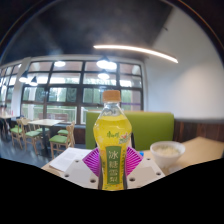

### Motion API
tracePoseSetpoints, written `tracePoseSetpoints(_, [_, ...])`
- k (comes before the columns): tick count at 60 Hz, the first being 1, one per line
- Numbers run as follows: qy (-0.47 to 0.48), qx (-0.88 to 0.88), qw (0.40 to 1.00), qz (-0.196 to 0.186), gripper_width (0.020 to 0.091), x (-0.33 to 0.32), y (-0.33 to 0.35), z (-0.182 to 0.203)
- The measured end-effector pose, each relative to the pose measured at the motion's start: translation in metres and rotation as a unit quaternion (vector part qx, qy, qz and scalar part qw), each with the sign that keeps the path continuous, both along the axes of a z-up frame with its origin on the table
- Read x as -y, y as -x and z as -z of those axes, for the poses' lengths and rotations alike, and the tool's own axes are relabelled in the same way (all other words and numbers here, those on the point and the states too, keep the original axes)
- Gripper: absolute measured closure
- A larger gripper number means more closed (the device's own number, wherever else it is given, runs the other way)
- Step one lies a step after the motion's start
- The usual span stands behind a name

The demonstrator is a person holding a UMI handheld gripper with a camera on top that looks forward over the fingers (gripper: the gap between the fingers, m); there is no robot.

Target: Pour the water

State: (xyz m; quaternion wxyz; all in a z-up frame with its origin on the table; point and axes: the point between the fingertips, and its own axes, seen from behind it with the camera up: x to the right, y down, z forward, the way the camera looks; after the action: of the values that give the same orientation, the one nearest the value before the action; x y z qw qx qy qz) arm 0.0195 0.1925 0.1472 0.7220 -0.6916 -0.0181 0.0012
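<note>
A clear plastic bottle (pixel 113 135) of yellow drink, with an orange cap and a yellow-green label, stands upright between my fingers. My gripper (pixel 113 163) is shut on the bottle, its pink pads (pixel 94 161) pressing the label from both sides. The bottle's base is hidden below. A white bowl (pixel 166 152) sits on the table just beyond my right finger.
A light table top (pixel 196 152) stretches ahead. Behind it runs a green bench back (pixel 150 127). Wooden tables and chairs (pixel 38 130) stand further off to the left, before large windows (pixel 70 90). A long ceiling light (pixel 135 50) glows overhead.
</note>
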Motion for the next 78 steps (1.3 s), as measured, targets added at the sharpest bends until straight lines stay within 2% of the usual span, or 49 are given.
tracePoseSetpoints(5, [0.035,-0.05,0.998,-0.001,0.0832,-0.016,-0.004,0.061])
tracePoseSetpoints(6, [0.04,-0.054,0.998,-0.004,0.0833,-0.011,-0.009,0.052])
tracePoseSetpoints(11, [0.051,-0.067,0.996,-0.02,0.0833,-0.014,0.003,0.079])
tracePoseSetpoints(15, [0.054,-0.051,0.997,-0.022,0.0827,-0.015,0.004,0.086])
tracePoseSetpoints(27, [0.039,-0.026,0.999,-0.02,0.0824,-0.014,0.004,0.073])
tracePoseSetpoints(32, [0.031,-0.023,0.999,-0.023,0.0721,-0.011,0.004,0.07])
tracePoseSetpoints(34, [0.03,-0.025,0.999,-0.022,0.0648,-0.011,0.003,0.07])
tracePoseSetpoints(36, [0.029,-0.025,0.999,-0.024,0.0622,-0.009,0.003,0.071])
tracePoseSetpoints(39, [0.029,-0.026,0.999,-0.029,0.0484,-0.008,0.005,0.068])
tracePoseSetpoints(41, [0.035,-0.022,0.998,-0.037,0.0363,-0.005,0.006,0.071])
tracePoseSetpoints(42, [0.041,-0.021,0.998,-0.039,0.028,-0.003,0.006,0.073])
tracePoseSetpoints(43, [0.047,-0.021,0.998,-0.042,0.0253,-0.002,0.006,0.076])
tracePoseSetpoints(52, [0.055,-0.04,0.997,-0.03,0.0277,0.036,-0.005,0.058])
tracePoseSetpoints(59, [0.058,-0.018,0.998,-0.032,0.0276,0.091,-0.004,0.036])
tracePoseSetpoints(65, [0.07,0.007,0.997,-0.016,0.0283,0.143,-0.006,0.018])
tracePoseSetpoints(78, [0.077,-0.006,0.997,-0.03,0.0278,0.247,0.009,-0.007])
